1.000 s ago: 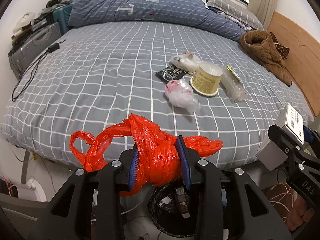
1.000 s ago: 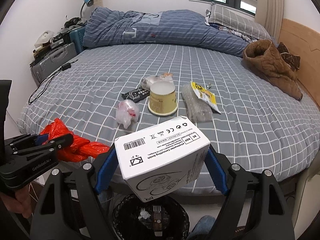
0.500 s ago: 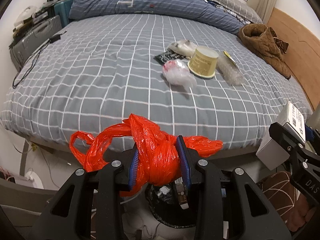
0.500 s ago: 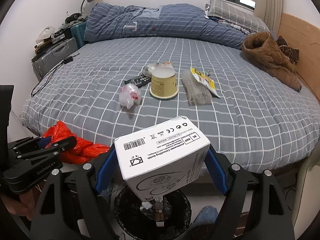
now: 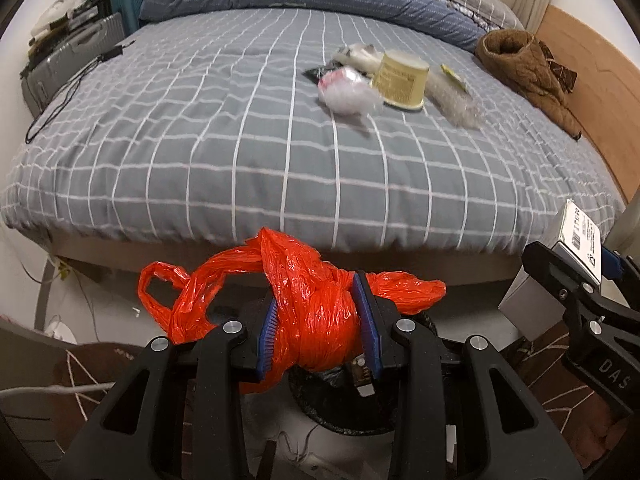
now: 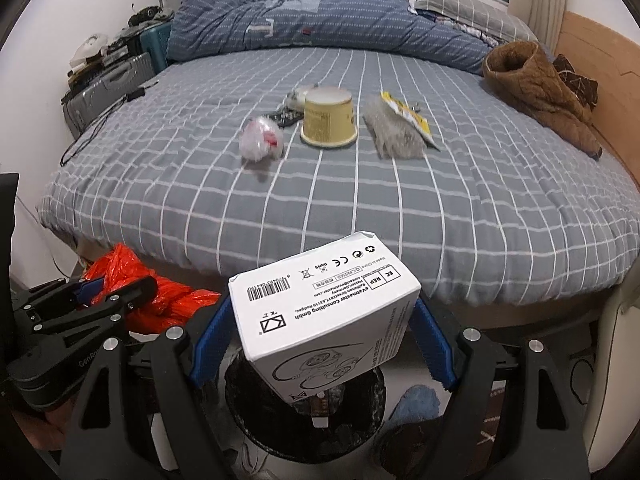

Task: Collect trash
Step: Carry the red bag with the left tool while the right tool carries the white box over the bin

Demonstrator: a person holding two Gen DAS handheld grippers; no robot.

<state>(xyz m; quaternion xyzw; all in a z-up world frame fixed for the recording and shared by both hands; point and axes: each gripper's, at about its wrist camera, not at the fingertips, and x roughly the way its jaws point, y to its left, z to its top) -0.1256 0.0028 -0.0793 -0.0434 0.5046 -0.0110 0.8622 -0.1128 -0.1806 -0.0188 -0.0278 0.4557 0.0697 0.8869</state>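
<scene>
My left gripper (image 5: 319,326) is shut on a crumpled orange plastic bag (image 5: 304,300), held above a black-lined trash bin (image 5: 340,404) on the floor. My right gripper (image 6: 320,332) is shut on a white cardboard box (image 6: 320,304), tilted, also above the bin (image 6: 304,412). On the grey checked bed (image 6: 360,200) lie a yellow paper cup (image 6: 328,122), a clear plastic wad with red (image 6: 260,142), a bubble-wrap piece with a yellow packet (image 6: 396,130) and a dark wrapper (image 6: 286,118). The box also shows at the right of the left wrist view (image 5: 580,236).
A brown jacket (image 6: 536,88) lies at the bed's right by the wooden headboard. A blue duvet (image 6: 320,20) is heaped at the far end. A grey suitcase (image 6: 108,88) and a cable are left of the bed. The left gripper shows in the right wrist view (image 6: 80,312).
Both grippers have drawn back and lowered from the bed edge; the bed now sits farther away and the bin below is more in view. Both still hold their items.
</scene>
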